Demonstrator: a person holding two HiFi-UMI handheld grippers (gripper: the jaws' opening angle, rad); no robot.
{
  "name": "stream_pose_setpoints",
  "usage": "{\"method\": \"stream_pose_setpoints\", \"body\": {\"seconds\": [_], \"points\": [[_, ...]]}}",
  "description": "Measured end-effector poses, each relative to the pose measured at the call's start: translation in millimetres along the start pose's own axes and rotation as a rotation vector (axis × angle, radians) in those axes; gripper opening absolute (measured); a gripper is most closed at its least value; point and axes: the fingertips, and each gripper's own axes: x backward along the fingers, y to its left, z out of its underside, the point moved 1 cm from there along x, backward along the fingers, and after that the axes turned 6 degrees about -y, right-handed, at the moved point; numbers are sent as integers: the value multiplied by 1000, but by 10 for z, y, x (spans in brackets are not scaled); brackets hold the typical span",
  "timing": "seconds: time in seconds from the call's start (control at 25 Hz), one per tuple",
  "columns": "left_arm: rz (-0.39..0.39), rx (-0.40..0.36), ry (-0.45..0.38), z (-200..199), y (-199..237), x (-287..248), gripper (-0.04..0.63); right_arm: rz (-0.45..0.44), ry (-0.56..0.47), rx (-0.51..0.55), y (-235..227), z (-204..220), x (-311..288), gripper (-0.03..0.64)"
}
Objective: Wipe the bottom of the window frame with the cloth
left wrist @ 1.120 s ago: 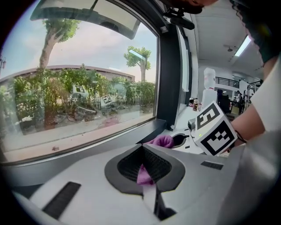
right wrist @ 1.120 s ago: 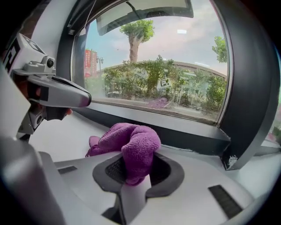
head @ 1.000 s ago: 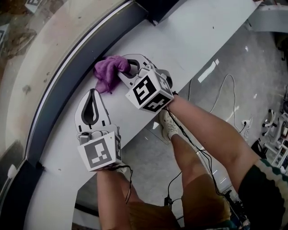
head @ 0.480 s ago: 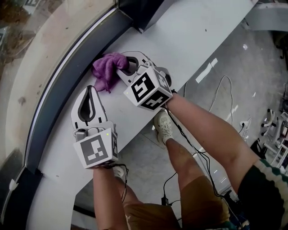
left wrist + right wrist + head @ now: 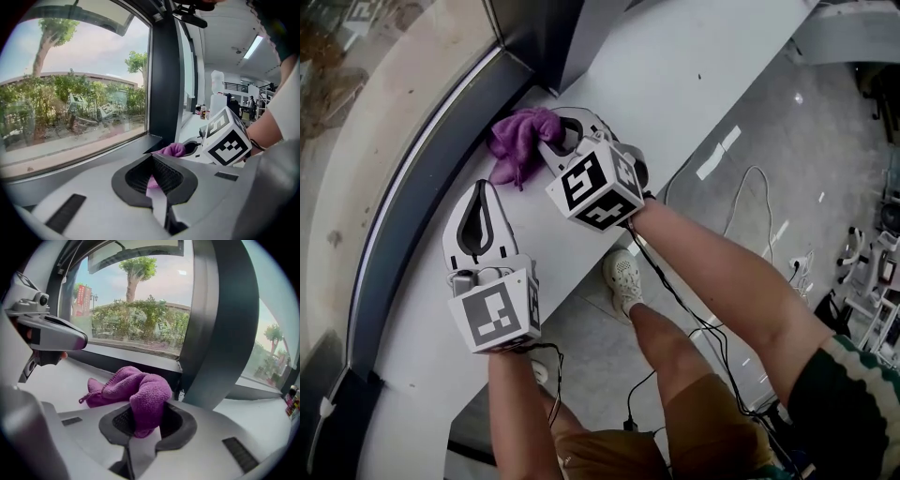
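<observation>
- The long white worktop (image 5: 694, 75) runs under the window from 7 o'clock to 1 o'clock in the head view. Both of your tools rest on it.
- The dark grey curved bottom rail of the window frame (image 5: 417, 192) borders the worktop's 10 o'clock edge. A dark upright post (image 5: 220, 324) rises from it at 12 o'clock, just past the cloth.
- Your right hand-held gripper (image 5: 547, 134) points toward 11 o'clock at the rail. In its own view, the right hand-held gripper (image 5: 140, 425) has its jaws pinched on a fold of the cloth, which bulges up between the dark pads.
- Your left hand-held gripper (image 5: 483, 192) lies on the worktop at 7 o'clock of the right one and close beside it, pointing to 12 o'clock. In its own view, the left hand-held gripper (image 5: 151, 160) has its jaw tips pressed together with nothing held between them.
- The crumpled purple microfibre cloth (image 5: 517, 141) sits on the worktop right at the bottom rail's edge, at 12 o'clock of the left tool's tips. The free part of the cloth (image 5: 119, 385) trails toward 9 o'clock in the right gripper view.
</observation>
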Motion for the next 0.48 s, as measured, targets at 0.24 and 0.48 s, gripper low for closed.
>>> {"method": "stream_pose_setpoints", "body": {"seconds": [0.24,0.48], "points": [[36,1,1,27,-140,-93,6,9,11,14,-45,17,-17,89],[42,-2,-2,-11,-192,-117,6,66,38,-14,-230,46,-8,89]]}}
